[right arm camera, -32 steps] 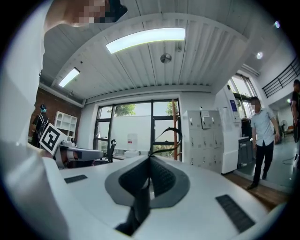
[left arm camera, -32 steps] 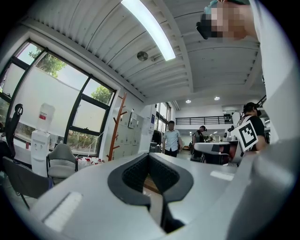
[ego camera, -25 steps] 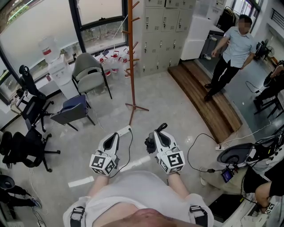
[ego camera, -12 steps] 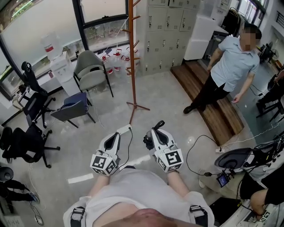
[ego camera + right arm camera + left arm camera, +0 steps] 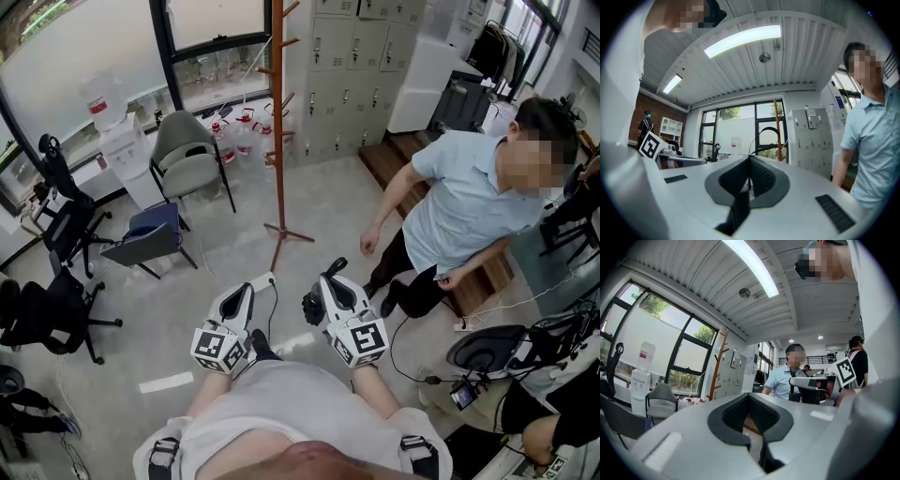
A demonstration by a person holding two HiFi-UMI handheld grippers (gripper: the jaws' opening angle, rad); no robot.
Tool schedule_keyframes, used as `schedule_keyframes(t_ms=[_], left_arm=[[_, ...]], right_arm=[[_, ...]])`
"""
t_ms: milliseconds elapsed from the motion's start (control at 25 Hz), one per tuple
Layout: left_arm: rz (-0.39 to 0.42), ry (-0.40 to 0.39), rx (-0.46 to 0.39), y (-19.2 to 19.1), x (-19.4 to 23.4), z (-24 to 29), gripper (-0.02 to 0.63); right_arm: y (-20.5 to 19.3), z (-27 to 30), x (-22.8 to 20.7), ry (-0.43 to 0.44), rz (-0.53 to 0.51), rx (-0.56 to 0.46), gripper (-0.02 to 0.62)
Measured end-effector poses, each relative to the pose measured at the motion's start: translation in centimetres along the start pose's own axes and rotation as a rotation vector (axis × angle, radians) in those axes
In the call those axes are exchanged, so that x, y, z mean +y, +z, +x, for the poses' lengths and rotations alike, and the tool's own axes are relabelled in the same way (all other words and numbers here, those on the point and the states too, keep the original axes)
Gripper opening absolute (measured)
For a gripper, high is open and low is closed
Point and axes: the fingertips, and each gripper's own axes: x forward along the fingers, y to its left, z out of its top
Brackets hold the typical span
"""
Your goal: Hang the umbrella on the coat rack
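The wooden coat rack (image 5: 277,122) stands straight ahead on the grey floor, and shows past the jaws as the coat rack (image 5: 717,367) and the coat rack (image 5: 777,125). My right gripper (image 5: 330,276) is held level and shut on the black folded umbrella (image 5: 313,306). In the right gripper view the umbrella's curved handle (image 5: 767,133) arches above the right gripper (image 5: 750,158), and its black strap (image 5: 739,208) hangs between the jaws. My left gripper (image 5: 266,277) is level beside it. The left gripper (image 5: 749,395) is shut, with nothing seen held.
A person in a light blue shirt (image 5: 469,206) stands close on my right. A grey chair (image 5: 192,159), a blue chair (image 5: 150,234) and black office chairs (image 5: 52,309) stand left. Grey lockers (image 5: 347,56) line the back wall. Cables (image 5: 422,352) lie at the right.
The person in the blue shirt has walked from the wooden step at the back right to just beside my right gripper. Both grippers have edged forward toward the rack, still shut.
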Motion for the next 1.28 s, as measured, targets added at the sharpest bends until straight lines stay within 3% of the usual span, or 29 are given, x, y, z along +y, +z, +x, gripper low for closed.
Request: schedule_keyframes(t_ms=[280,560,840,1280], left_arm=[[0.008,-0.047,0.0,1.0,5.8,5.5,0.011],[0.025,-0.12,-0.003,2.9,12.1,10.3,0.011],[0.015,-0.134,0.006,3.0,18.0,13.0,0.011],[0.004,-0.142,0.032,2.7,20.9,17.6,0.011]], right_arm=[[-0.2,6.4,-2.4,-0.033,-0.016,-0.007,0.009],[0.6,12.8,-4.4,-0.125,-0.027,-0.018,0.009],[0.8,17.8,-5.8,-0.189,-0.045,-0.013,0.009],[-0.5,23.1,-8.6,-0.166,-0.04,0.015,0.008]])
